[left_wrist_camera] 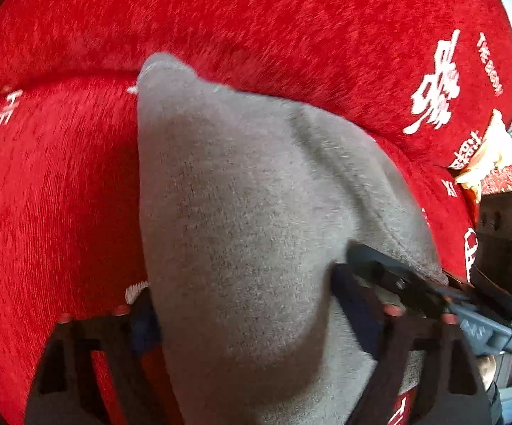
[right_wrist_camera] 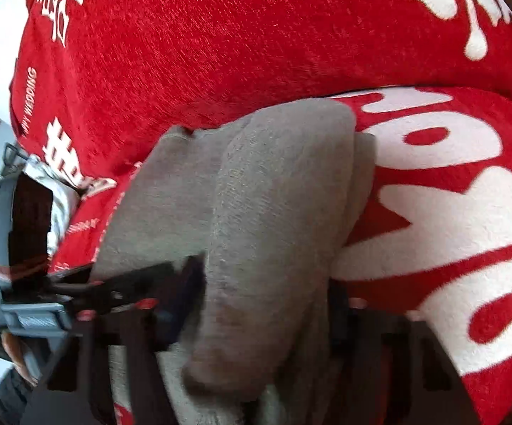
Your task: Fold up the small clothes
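Grey garment (left_wrist_camera: 241, 212) bulges between both pairs of jaws, lower centre in each wrist view. Left gripper (left_wrist_camera: 245, 304) straddles a wide fold, fingers pressing into the cloth either side; right gripper (right_wrist_camera: 266, 304) is likewise closed on a thick roll of it. Two grips on one piece presumably keep the fold from slipping. Right gripper's body shows at right edge of left view, just beside. Beyond, upper frame, lies red cover (left_wrist_camera: 256, 10) with white lettering.
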`<state>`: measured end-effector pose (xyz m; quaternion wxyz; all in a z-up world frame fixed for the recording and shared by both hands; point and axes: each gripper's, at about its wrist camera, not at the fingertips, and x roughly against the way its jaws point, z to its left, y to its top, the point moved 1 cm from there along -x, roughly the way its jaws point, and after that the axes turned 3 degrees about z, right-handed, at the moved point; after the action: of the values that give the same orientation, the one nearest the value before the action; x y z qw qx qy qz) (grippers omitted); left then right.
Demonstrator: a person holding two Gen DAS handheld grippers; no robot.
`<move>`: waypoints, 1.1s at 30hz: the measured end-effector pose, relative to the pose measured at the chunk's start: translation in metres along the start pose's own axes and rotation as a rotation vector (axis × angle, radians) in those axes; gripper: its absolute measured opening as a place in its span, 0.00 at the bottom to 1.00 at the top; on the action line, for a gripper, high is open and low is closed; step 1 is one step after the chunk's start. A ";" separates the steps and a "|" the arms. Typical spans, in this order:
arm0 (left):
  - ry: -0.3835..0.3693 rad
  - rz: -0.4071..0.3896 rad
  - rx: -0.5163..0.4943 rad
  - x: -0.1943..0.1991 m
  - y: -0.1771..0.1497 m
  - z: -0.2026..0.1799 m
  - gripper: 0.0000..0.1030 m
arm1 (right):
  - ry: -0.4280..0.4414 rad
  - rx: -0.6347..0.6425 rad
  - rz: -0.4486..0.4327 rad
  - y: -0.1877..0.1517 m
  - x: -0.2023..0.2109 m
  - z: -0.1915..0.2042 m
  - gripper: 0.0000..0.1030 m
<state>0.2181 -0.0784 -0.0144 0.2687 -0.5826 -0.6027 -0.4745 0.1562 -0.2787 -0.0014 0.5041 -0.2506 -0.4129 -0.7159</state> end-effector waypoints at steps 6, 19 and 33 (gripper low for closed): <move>0.020 -0.048 -0.027 0.013 0.000 -0.002 0.55 | -0.023 0.019 -0.042 -0.004 0.002 0.016 0.43; 0.127 -0.099 -0.104 0.040 -0.031 -0.026 0.52 | -0.064 0.056 -0.052 -0.020 0.028 0.038 0.43; 0.141 -0.130 -0.108 0.061 -0.074 -0.024 0.52 | -0.085 0.088 -0.053 -0.056 0.042 0.059 0.43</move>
<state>0.1311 -0.0630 0.0298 0.2473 -0.5211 -0.5922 -0.5627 0.0849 -0.2421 0.0439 0.4776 -0.2477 -0.4714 -0.6989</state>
